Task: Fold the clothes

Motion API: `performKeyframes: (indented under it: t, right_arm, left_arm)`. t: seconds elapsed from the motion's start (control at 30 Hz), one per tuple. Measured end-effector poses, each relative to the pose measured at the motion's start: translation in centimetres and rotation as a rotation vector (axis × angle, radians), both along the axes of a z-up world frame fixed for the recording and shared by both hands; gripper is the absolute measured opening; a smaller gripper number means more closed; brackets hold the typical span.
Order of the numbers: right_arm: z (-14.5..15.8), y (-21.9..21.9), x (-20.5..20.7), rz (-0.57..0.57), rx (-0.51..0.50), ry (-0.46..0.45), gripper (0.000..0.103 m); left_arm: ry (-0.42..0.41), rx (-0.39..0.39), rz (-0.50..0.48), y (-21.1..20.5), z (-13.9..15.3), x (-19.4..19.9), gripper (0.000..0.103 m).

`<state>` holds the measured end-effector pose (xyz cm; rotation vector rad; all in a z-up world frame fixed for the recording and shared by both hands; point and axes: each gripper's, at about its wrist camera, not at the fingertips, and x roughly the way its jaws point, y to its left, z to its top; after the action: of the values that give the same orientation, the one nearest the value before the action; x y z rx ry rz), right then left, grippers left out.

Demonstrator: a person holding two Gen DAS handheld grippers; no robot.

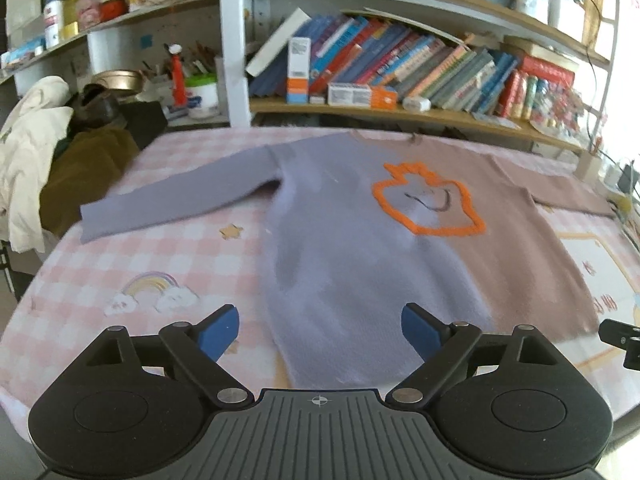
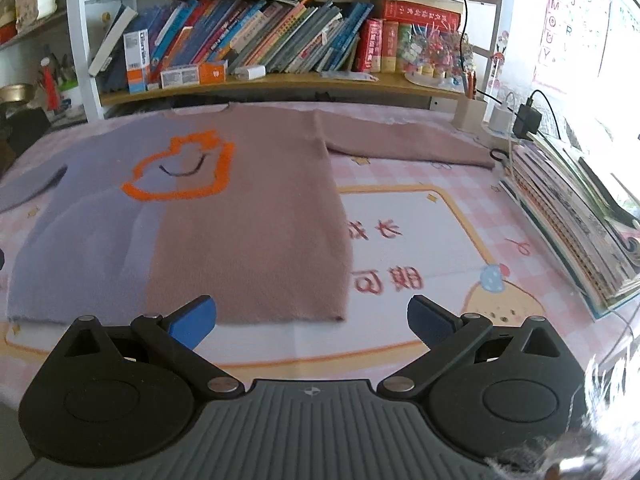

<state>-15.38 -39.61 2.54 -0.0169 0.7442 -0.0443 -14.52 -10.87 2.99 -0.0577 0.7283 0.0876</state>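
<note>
sweater point(image 1: 360, 248) laid flat on checked tablecloth point(image 1: 168, 248), 2 sleeves spread | left gripper point(image 1: 320, 334) held wide apart, nothing gripped | right gripper point(image 2: 312, 320) likewise spread, empty

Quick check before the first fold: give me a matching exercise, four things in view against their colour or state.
Things:
1. left sleeve of the two-tone knitted sweater
2. right sleeve of the sweater
3. fuzzy outline motif on the sweater's chest
4. left gripper

Colour or state:
A. orange
B. open, nothing between its blue fingers
C. dusty pink, spread flat on the checked cloth
D. lilac, spread flat on the checked cloth

Pairs: 1-D, 2-C, 3-A, 4-B
</note>
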Motion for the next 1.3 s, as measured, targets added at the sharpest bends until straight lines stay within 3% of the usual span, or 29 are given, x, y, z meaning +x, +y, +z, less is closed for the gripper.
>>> performKeyframes:
  t: [0.2,0.5,0.67,0.8,0.87,1.07,1.3]
  right_arm:
    - [0.6,3.6,1.6,-0.008,-0.005,-0.016,0.103]
    - [0.5,9.1,2.9,-0.028,-0.063,-0.002,0.103]
    - [0.4,10.8,3.0,-0.078,-0.093,0.029,0.103]
    - [0.3,11.7,2.7,-0.12,-0.115,0.056,0.103]
    - [0.3,11.9,2.3,-0.136,-0.127,0.068,0.103]
    - [0.3,12.5,1.6,-0.182,-0.171,0.095,0.103]
    - [0.4,12.7,1.5,-0.198,-0.198,0.116,0.103]
  left_arm:
    - [-0.02,-0.054,0.094,6.5,0.2,2.9,0.091]
    - [-0.066,-0.115,0.276,18.1,-2.0,5.1,0.089]
    - [-0.069,-0.156,0.33,22.5,-3.6,6.5,0.06]
    - [-0.062,-0.195,0.394,25.2,-5.0,7.6,0.059]
    - [-0.061,-0.221,0.417,26.4,-5.7,8.0,0.048]
    - [-0.063,-0.315,0.489,29.1,-7.3,9.0,0.041]
    - [-0.102,-0.408,0.495,29.7,-7.9,9.9,0.036]
